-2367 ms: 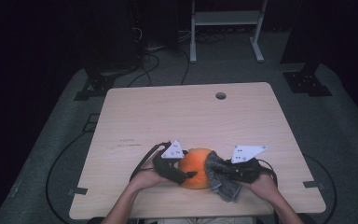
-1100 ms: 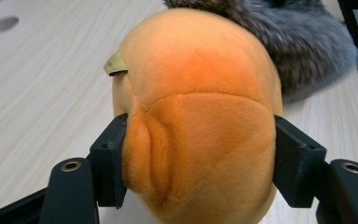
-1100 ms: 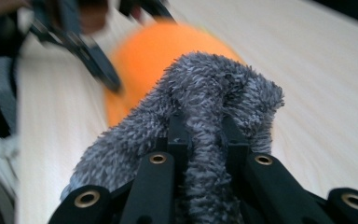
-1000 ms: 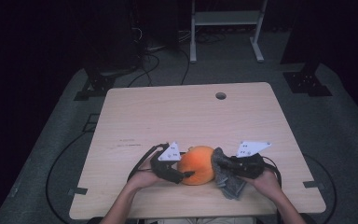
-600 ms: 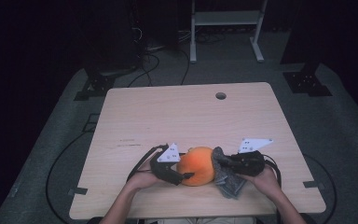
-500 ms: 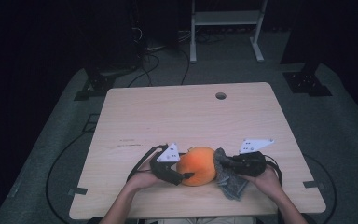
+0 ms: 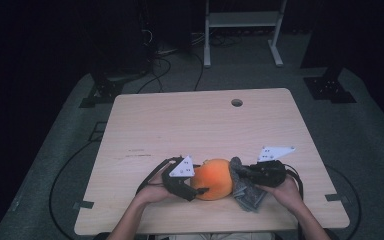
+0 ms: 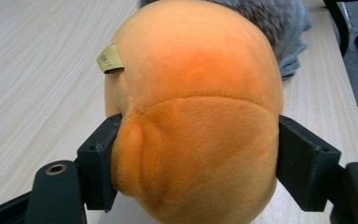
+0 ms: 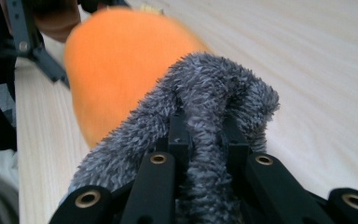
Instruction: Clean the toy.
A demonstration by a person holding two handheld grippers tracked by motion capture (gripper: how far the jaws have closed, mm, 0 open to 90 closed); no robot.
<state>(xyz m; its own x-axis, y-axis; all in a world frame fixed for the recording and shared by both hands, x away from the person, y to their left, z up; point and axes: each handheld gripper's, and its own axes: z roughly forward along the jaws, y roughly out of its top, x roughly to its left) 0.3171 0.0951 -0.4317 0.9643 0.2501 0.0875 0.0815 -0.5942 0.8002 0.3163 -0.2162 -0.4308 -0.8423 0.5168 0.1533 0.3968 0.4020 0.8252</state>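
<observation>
The left gripper [image 8: 191, 182] has its jaws on either side of the orange plush ball [image 8: 193, 112], the pads touching its flanks; they have just been opening, with the ball between them. The ball sits on the counter [image 7: 190, 125] near the front edge, between the two hands, with a small tan tag [image 8: 109, 59] on its upper side. The right gripper [image 9: 204, 140] is clamped tight on a fold of the grey fuzzy cloth [image 9: 205, 100], which lies against the ball's right side.
</observation>
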